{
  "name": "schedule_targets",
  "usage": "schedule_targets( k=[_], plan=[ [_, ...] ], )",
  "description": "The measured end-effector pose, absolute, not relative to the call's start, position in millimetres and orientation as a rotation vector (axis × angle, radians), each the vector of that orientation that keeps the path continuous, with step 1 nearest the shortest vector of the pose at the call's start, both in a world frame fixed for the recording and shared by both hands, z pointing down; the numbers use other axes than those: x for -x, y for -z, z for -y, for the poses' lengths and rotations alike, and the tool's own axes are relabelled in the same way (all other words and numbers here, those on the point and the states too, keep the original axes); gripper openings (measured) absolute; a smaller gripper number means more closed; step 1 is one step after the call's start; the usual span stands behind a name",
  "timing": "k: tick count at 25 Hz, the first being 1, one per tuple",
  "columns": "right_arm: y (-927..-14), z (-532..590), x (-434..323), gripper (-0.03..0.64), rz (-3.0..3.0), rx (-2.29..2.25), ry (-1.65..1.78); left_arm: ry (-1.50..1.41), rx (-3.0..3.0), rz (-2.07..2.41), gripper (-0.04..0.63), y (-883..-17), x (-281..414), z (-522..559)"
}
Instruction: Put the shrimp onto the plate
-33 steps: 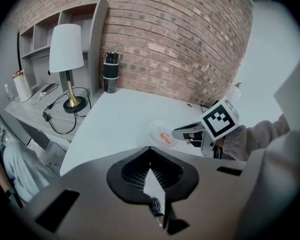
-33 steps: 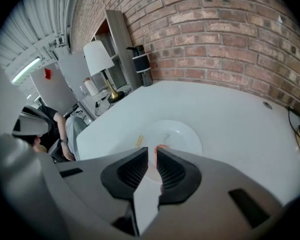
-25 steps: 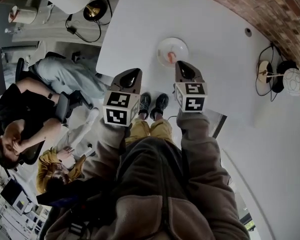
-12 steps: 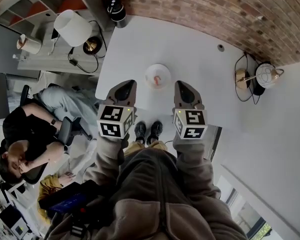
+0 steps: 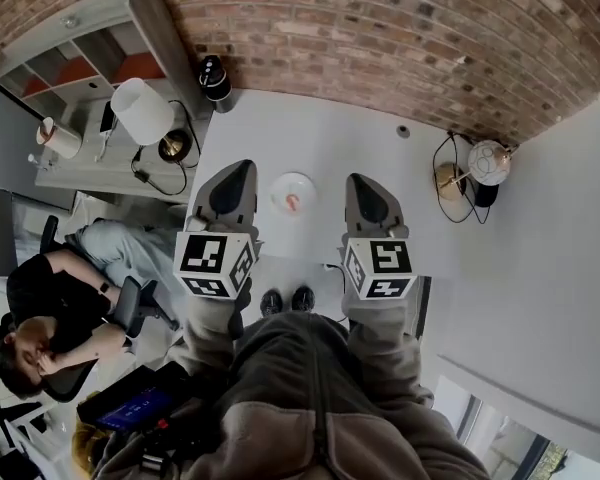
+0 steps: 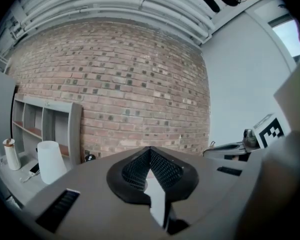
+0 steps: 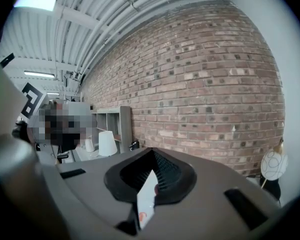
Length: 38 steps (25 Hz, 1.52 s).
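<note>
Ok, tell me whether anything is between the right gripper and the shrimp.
Nothing visible is. The shrimp already lies on the plate, and only bare white table separates it from the right gripper, which is shut and empty.

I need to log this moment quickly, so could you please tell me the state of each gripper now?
Left gripper: closed, holding nothing.
Right gripper: closed, holding nothing.
</note>
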State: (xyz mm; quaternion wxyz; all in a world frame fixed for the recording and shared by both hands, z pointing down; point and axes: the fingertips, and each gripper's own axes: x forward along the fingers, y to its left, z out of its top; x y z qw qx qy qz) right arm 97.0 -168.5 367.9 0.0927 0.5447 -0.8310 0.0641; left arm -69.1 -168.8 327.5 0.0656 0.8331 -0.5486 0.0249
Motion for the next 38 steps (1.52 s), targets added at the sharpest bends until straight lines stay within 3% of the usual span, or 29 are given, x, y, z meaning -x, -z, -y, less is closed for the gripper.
schedule_targets(
  k=[10, 38],
  plan=[
    [-273, 163, -97, 0.002, 2.568, -1.713, 0.077, 0.024, -2.655, 1.625, 0.005, -257, 59, 164],
    [-203, 132, -94, 0.002, 2.680, -1.712, 0.351, 0.091, -2.715, 1.623, 0.005, -221, 57, 158]
  ],
)
